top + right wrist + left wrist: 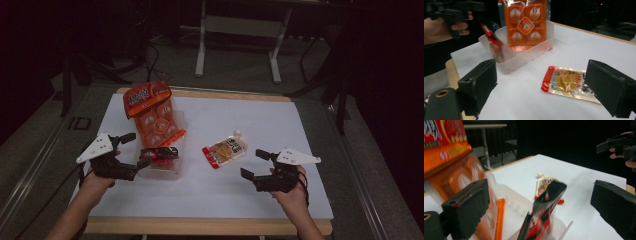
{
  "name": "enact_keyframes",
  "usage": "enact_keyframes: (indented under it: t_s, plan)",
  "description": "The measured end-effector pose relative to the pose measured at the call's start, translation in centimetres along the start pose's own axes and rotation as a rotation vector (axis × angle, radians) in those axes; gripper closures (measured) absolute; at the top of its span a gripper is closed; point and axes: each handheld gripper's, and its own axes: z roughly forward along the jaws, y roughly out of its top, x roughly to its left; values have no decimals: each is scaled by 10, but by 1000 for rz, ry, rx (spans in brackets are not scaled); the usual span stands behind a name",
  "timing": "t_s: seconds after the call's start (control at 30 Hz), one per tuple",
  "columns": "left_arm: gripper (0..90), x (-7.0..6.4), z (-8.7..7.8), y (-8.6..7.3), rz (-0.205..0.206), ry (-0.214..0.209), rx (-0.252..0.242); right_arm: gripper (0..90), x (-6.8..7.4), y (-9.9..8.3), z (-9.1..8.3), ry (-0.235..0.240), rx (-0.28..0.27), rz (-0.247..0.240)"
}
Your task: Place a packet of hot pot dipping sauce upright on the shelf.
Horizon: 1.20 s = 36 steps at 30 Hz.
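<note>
At the lower left of the high view my left claw (137, 149) hangs released, its jaws apart beside the clear plastic tub (172, 172), where the small black-and-red sachet (161, 155) stands tilted at the near end and the tall orange snack bag (152, 112) leans at the far end. At lower right my right claw (253, 164) is released too, near the flat orange-and-clear snack pouch (225, 150) lying mid-frame. The white sheet (280, 125) covers the wooden tabletop (210, 226). Beyond it the room is dark, with grey floor (235, 70) and a white-legged desk frame (239, 35).
</note>
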Motion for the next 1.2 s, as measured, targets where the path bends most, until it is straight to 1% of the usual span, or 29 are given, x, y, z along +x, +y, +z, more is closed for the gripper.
enact_keyframes:
  t_s: [0.03, 0.07, 0.17, 0.23, 0.3, 0.33, 0.37, 0.4, 0.43, 0.5, 0.53, 0.6, 0.63, 0.8, 0.83, 0.93, 1.0, 1.1, 1.17, 1.2]
  plan:
    - [26, -2, 0, 2, 1, -3, -3, 131, -2, 0, 1, -10, 5, -4]
    - [26, -4, 1, 5, 0, -5, 0, 135, -3, 1, 1, -28, 11, -12]
    - [27, -12, 1, 10, 2, -20, -9, 157, -9, 2, 3, -60, 15, -18]
    - [27, -17, 2, 12, 8, -22, -13, 214, -14, 1, 4, -70, 12, -12]
    - [27, -22, 3, 13, 10, -35, -18, 237, -19, 1, 7, -85, 16, -15]
    - [27, -25, 4, 13, 17, -30, -19, 266, -22, 1, 9, -92, 20, -12]
    - [28, -28, 5, 13, 23, -31, -18, 274, -25, 1, 11, -104, 22, -1]
    - [27, -31, 6, 13, 24, -40, -20, 278, -28, 0, 13, -108, 22, 6]
    - [27, -34, 6, 13, 32, -45, -22, 303, -31, 0, 16, -111, 27, 10]
    - [32, -39, 7, 13, 43, -50, -25, 314, -37, 0, 21, -130, 35, 13]
    - [36, -42, 8, 13, 41, -56, -34, 315, -40, 0, 23, -129, 38, 23]
    - [41, -46, 9, 12, 44, -66, -35, 322, -45, 0, 29, -145, 43, 26]
    - [41, -49, 10, 11, 46, -73, -39, 322, -48, 0, 31, -143, 47, 36]
    - [41, -65, 14, 8, 65, -106, -24, 324, -61, -4, 46, -174, 78, 60]
    - [41, -69, 15, 8, 69, -114, -29, 323, -63, -5, 48, -180, 85, 64]
    - [41, -77, 18, 4, 63, -141, -32, 323, -70, -7, 54, -192, 94, 79]
    - [40, -82, 21, 0, 68, -161, -13, 323, -74, -8, 58, -204, 106, 85]
    - [41, -87, 25, -7, 61, -179, -3, 323, -80, -11, 62, -215, 117, 105]
    - [41, -90, 26, -12, 62, -182, 2, 323, -83, -13, 64, -215, 122, 122]
    - [40, -91, 27, -15, 56, -187, 4, 324, -85, -14, 66, -217, 125, 127]
